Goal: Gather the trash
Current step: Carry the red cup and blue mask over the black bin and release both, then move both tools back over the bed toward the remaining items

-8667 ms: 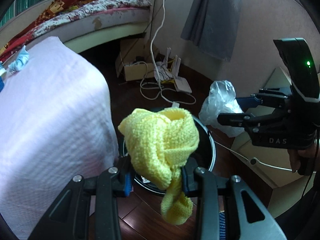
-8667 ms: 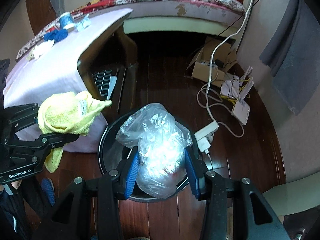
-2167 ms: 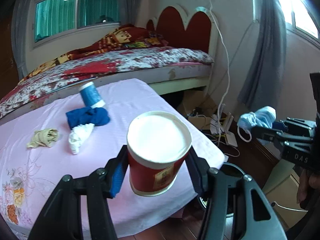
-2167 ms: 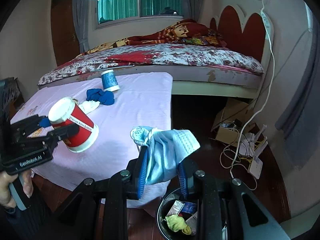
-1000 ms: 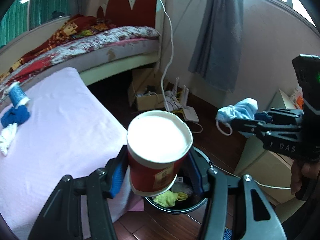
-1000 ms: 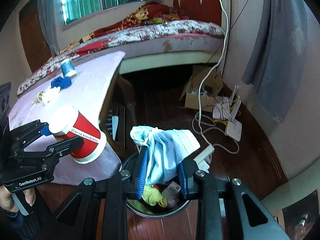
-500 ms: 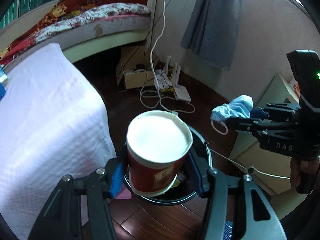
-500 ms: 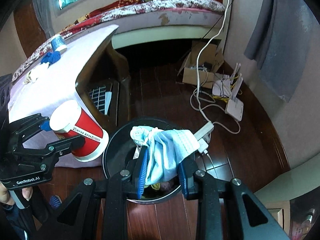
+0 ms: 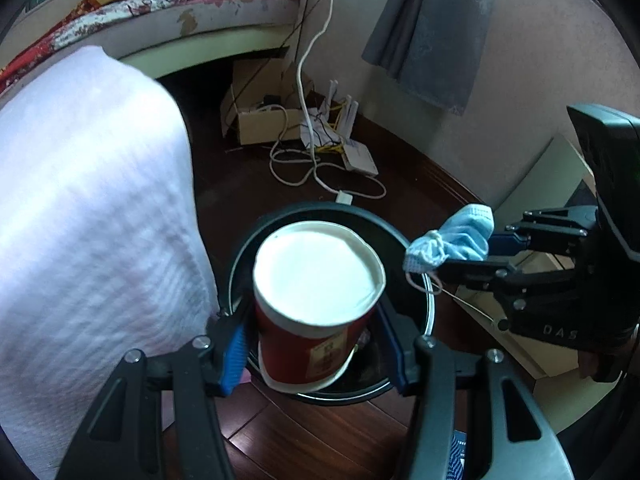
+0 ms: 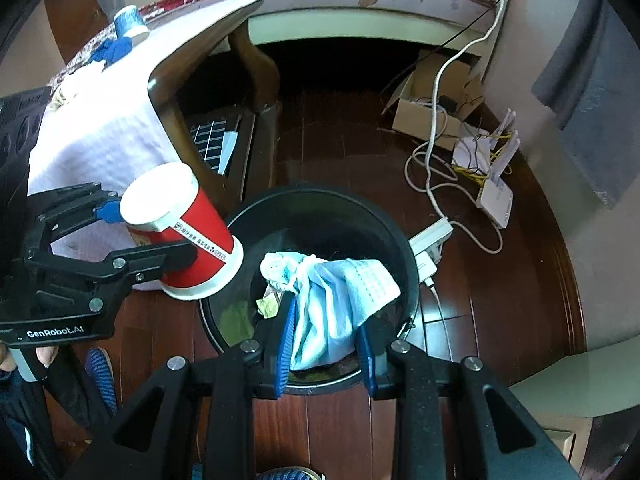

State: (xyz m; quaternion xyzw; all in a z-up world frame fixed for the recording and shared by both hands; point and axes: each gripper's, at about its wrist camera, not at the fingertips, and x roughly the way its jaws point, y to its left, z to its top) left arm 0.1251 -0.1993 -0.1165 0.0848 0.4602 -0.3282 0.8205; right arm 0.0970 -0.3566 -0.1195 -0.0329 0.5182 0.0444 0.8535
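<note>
My left gripper [image 9: 314, 344] is shut on a red paper cup with a white lid [image 9: 316, 280] and holds it over the near left rim of the black trash bin [image 9: 416, 292]. In the right wrist view the cup [image 10: 188, 228] hangs tilted at the bin's left rim [image 10: 320, 196]. My right gripper [image 10: 326, 340] is shut on a light blue face mask [image 10: 336, 300] above the bin's opening. The mask also shows in the left wrist view [image 9: 460, 240] at the bin's right side. Yellowish trash [image 10: 266, 306] lies inside the bin.
A table with a pink cloth [image 9: 80, 220] stands left of the bin, with a blue cup [image 10: 130, 22] and blue cloth [image 10: 114, 48] on it. A cardboard box [image 9: 260, 120], white cables [image 9: 320, 168] and a router [image 10: 496, 200] lie on the dark wood floor beyond. A bed [image 9: 180, 4] is behind.
Both grippers have moved down and closer to the bin; the cup and the mask now hang directly over its opening. Both grips are unchanged.
</note>
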